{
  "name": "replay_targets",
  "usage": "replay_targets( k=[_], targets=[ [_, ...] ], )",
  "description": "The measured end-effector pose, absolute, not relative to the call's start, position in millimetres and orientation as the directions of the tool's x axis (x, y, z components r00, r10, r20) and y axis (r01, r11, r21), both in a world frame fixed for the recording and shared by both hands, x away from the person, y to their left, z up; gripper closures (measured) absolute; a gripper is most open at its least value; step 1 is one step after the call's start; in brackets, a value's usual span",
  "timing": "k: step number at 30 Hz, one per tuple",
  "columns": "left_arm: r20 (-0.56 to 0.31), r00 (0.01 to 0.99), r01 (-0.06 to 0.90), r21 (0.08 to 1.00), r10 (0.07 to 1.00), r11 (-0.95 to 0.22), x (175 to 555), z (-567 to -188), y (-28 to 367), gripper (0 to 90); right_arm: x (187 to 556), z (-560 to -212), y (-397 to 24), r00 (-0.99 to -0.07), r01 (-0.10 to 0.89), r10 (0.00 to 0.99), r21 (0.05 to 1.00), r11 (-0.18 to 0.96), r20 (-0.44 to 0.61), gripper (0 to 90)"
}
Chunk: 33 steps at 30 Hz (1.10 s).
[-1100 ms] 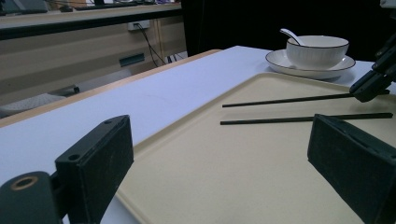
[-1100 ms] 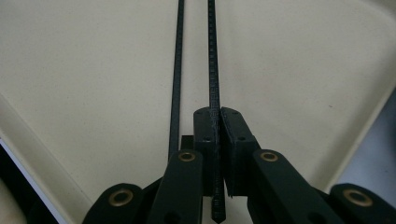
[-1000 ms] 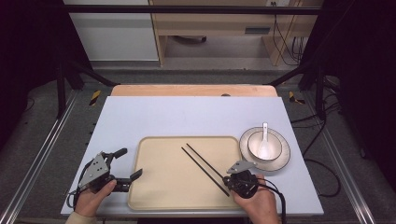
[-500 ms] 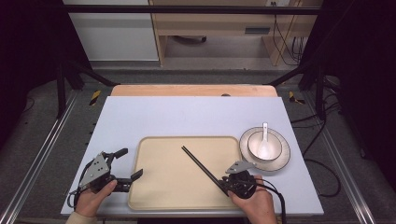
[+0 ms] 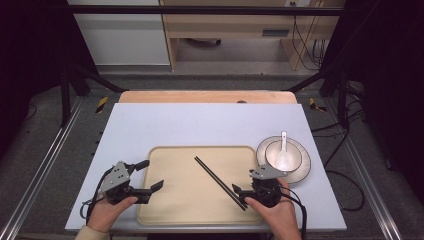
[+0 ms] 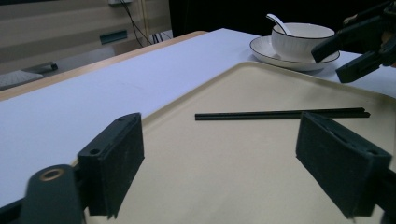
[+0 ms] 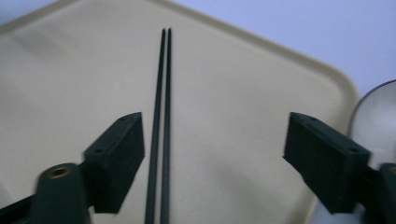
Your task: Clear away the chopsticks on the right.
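A pair of black chopsticks [image 5: 218, 180] lies side by side on the beige tray [image 5: 175, 200], slanting toward its right front corner. My right gripper [image 5: 244, 189] is at their near end, open. Its jaws have just been opening, and the chopsticks [image 7: 161, 116] rest loose between them, close to the left jaw. My left gripper [image 5: 151, 175] hovers open over the tray's left edge. Its jaws have just been closing a little, with nothing between them. In the left gripper view the chopsticks [image 6: 280, 114] lie beyond my left gripper [image 6: 219, 163], and the right gripper [image 6: 359, 51] is farther off.
A white bowl [image 5: 283, 156] with a white spoon [image 5: 284, 142] stands on a plate [image 5: 303, 170] just right of the tray. The pale blue table top [image 5: 200, 125] stretches behind, with a wooden strip at its far edge. Metal frame rails run along both sides.
The two chopsticks, spread apart a second ago, now lie together. The right gripper's jaws have come open around them. The left gripper has shifted a little to the right over the tray.
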<state>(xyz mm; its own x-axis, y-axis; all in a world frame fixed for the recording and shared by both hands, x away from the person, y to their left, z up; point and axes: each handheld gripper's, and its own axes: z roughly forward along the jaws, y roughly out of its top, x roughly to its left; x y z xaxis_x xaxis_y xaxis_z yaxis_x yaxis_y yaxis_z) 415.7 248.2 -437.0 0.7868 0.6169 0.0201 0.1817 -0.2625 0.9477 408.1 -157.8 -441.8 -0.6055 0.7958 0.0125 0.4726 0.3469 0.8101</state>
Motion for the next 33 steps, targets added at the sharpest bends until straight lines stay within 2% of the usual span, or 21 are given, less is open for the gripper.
replay_targets(
  k=[1, 2, 3, 8, 11, 15, 20, 33],
  targets=[
    [0.017, 0.790, 0.194, 0.941, 0.613, -0.276, 417, -437, 244, 27.8, 408, -438, -163, -0.598, 0.459, 0.801, 0.823, 0.334, 0.008, 10.7],
    [0.014, 0.790, 0.204, 0.937, 0.613, -0.285, 419, -437, 240, 27.8, 408, -438, -163, -0.598, 0.459, 0.801, 0.823, 0.334, 0.008, 10.7],
    [0.004, 0.793, 0.229, 0.925, 0.609, -0.304, 423, -438, 233, 31.6, 409, -437, -166, -0.598, 0.450, 0.802, 0.827, 0.337, -0.001, 9.4],
    [-0.035, 0.812, 0.290, 0.890, 0.582, -0.352, 439, -444, 205, 59.2, 412, -431, -179, -0.565, 0.414, 0.824, 0.851, 0.322, -0.037, 9.8],
    [-0.036, 0.828, 0.310, 0.861, 0.560, -0.403, 447, -448, 187, 70.5, 412, -431, -187, -0.547, 0.384, 0.835, 0.869, 0.311, -0.057, 10.4],
    [-0.046, 0.836, 0.337, 0.829, 0.547, -0.446, 456, -453, 165, 81.1, 408, -431, -197, -0.524, 0.312, 0.846, 0.903, 0.293, -0.094, 10.6],
    [-0.047, 0.828, 0.378, 0.783, 0.558, -0.495, 468, -460, 142, 86.3, 398, -433, -211, -0.520, 0.302, 0.853, 0.922, 0.242, -0.053, 10.3],
    [-0.042, 0.818, 0.411, 0.740, 0.574, -0.532, 483, -471, 115, 88.5, 392, -441, -218, -0.519, 0.307, 0.854, 0.926, 0.219, -0.030, 7.1]
  ],
)
